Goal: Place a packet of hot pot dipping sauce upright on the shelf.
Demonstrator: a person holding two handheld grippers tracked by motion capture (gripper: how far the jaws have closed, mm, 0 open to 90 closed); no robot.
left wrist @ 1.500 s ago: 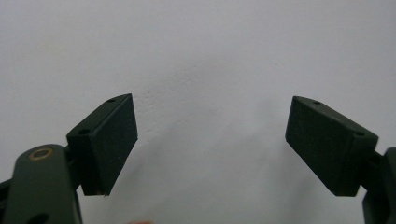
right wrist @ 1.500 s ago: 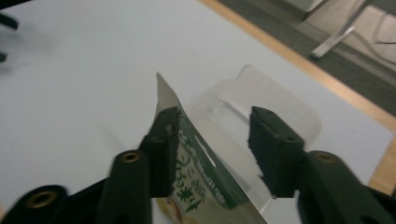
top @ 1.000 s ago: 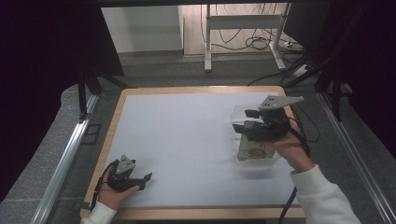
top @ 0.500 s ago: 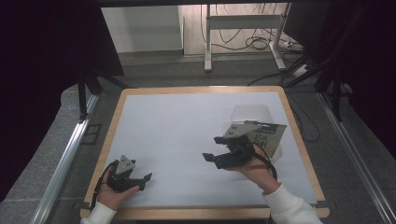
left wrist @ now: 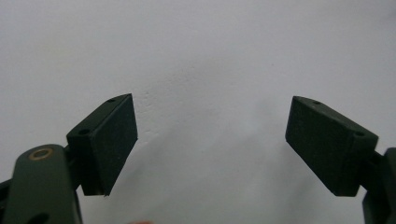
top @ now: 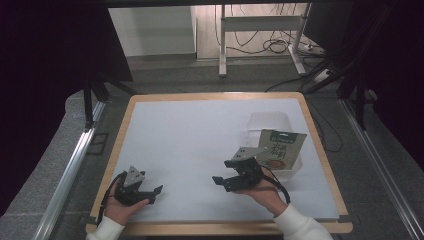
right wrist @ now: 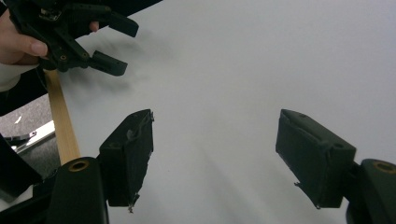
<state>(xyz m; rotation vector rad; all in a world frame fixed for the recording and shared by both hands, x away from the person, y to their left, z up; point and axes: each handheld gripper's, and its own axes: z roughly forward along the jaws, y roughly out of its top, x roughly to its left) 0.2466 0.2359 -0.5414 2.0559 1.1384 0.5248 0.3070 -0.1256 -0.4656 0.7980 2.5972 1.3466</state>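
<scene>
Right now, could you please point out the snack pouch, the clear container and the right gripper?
snack pouch (top: 281, 148): high view, middle of its printed front.
clear container (top: 270, 121): high view, its far wall.
right gripper (top: 223, 172): high view, midway between its open jaws.

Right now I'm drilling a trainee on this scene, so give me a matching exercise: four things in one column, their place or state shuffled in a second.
Things:
1. left gripper
2. right gripper
3. packet
4. tub

Place or state:
A. clear, at the table's right
B. open, at the near left corner
C. green and white, lying on the tub
D. open, near middle, just left of the packet

Pairs: 1-B, 2-D, 3-C, 4-A
</scene>
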